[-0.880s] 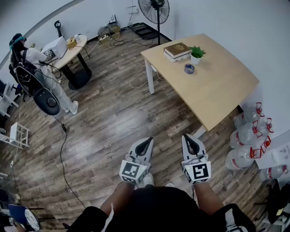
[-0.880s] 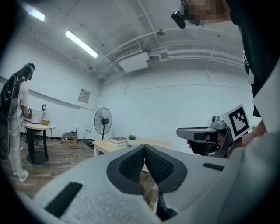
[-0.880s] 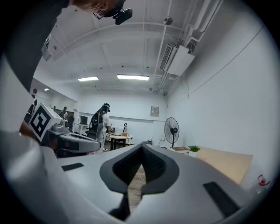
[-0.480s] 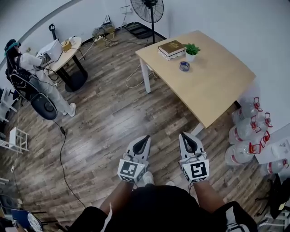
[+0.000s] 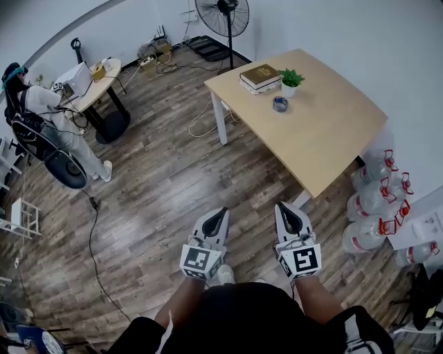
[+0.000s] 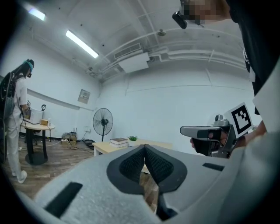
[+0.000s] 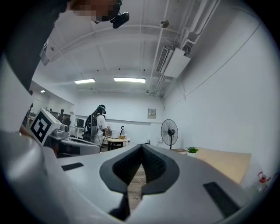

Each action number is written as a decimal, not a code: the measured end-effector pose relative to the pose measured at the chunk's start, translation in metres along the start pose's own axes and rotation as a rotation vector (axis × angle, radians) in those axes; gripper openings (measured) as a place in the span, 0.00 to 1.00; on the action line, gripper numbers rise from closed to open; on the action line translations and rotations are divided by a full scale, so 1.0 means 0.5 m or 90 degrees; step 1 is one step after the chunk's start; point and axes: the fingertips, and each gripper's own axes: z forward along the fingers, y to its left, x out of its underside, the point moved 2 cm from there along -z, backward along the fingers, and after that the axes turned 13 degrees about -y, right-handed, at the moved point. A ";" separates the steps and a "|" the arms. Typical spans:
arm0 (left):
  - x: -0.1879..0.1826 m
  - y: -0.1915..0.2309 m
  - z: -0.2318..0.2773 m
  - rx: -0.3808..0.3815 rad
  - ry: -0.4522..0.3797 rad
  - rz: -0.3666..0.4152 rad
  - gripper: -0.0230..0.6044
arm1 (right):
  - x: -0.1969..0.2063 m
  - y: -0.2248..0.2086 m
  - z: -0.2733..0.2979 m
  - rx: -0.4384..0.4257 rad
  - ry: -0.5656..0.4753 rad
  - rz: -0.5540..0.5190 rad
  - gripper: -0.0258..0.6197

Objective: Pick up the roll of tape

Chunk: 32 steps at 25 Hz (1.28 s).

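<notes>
The roll of tape (image 5: pixel 280 104), small and bluish, lies on the light wooden table (image 5: pixel 325 138) in the head view, close to a potted plant (image 5: pixel 290 81). Both grippers are held level over the wooden floor, well short of the table. My left gripper (image 5: pixel 219 216) has its jaws closed together with nothing between them; its tips (image 6: pixel 145 147) meet in the left gripper view. My right gripper (image 5: pixel 286 211) is likewise shut and empty, its tips (image 7: pixel 141 146) touching in the right gripper view.
A book stack (image 5: pixel 259 75) sits at the table's far corner. A standing fan (image 5: pixel 225 17) is behind the table. Water bottles (image 5: pixel 377 207) crowd the floor at the right. A person (image 5: pixel 41 117) stands by a round table (image 5: pixel 93 79) at the left; a cable (image 5: pixel 93 242) trails over the floor.
The table and the tape have shifted slightly left in the head view as the view moved. Both grippers keep their place and stay shut.
</notes>
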 end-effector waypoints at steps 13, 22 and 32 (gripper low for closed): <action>-0.015 0.112 0.005 0.031 -0.015 -0.003 0.04 | 0.024 0.054 0.086 0.019 0.002 -0.041 0.03; 0.000 0.169 0.052 0.047 -0.012 -0.005 0.04 | 0.044 0.041 0.151 0.036 0.001 -0.045 0.03; 0.025 0.243 0.191 0.041 0.004 -0.003 0.04 | 0.088 -0.068 0.287 0.047 -0.009 -0.024 0.03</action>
